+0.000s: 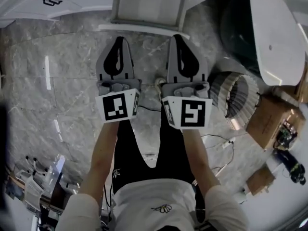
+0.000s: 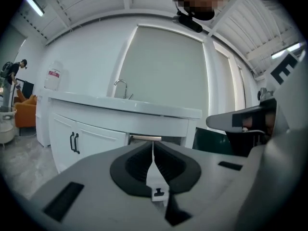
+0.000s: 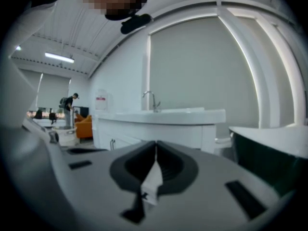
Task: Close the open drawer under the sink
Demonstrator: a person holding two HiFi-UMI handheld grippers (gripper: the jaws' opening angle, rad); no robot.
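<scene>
My left gripper point(image 1: 119, 41) faces the white vanity point(image 2: 96, 129), jaws pressed together with nothing between them. The open drawer point(image 1: 147, 4) juts out of the vanity's front beneath the sink, right of the black door handles point(image 2: 74, 142) and ahead of my tips, apart from them. My right gripper point(image 1: 179, 37) sits just beside the left and also faces the vanity, jaws likewise closed tight and empty. Right of the vanity stands a dark, white-rimmed tub point(image 3: 269, 153).
</scene>
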